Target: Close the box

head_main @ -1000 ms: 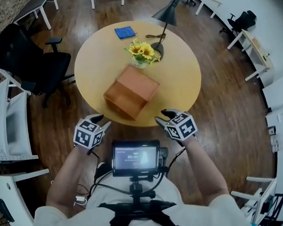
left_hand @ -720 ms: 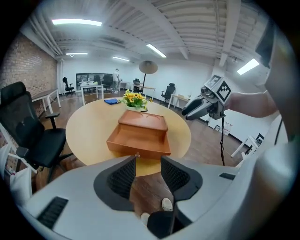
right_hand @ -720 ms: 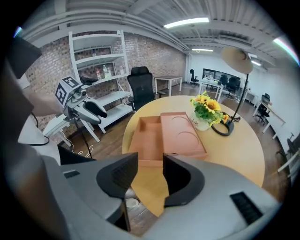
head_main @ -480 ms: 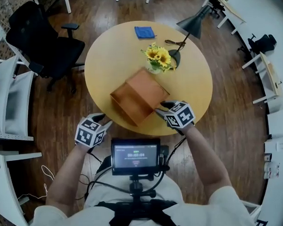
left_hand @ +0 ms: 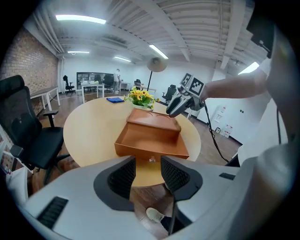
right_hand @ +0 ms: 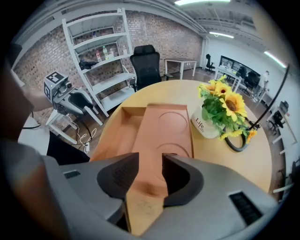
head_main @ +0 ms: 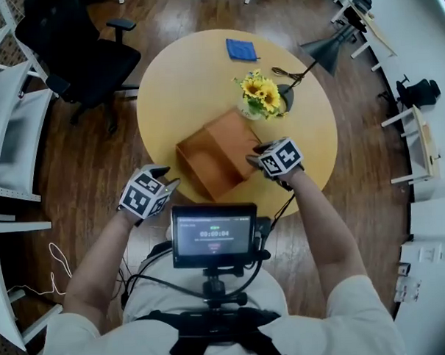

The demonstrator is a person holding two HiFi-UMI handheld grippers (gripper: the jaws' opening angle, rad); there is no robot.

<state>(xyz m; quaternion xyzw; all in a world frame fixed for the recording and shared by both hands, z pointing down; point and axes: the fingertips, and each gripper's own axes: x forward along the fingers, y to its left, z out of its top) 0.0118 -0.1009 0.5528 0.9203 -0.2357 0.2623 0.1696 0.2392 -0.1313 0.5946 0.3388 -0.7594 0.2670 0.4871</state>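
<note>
The right gripper (head_main: 254,157) reaches from the lower right to the middle of the frame. Its jaws pinch the lid (head_main: 232,138) of the open box (head_main: 200,170) on the round table (head_main: 182,86). Only the box's brown floor shows inside. The left gripper (head_main: 162,181) hangs by the table's near edge, jaws a little apart, holding nothing.

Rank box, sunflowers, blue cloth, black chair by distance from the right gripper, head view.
1. Box: its lid sits between the right gripper's jaws.
2. Sunflowers: just beyond, mid-table.
3. Blue cloth: table's far edge.
4. Black chair: off the table, far left.
</note>
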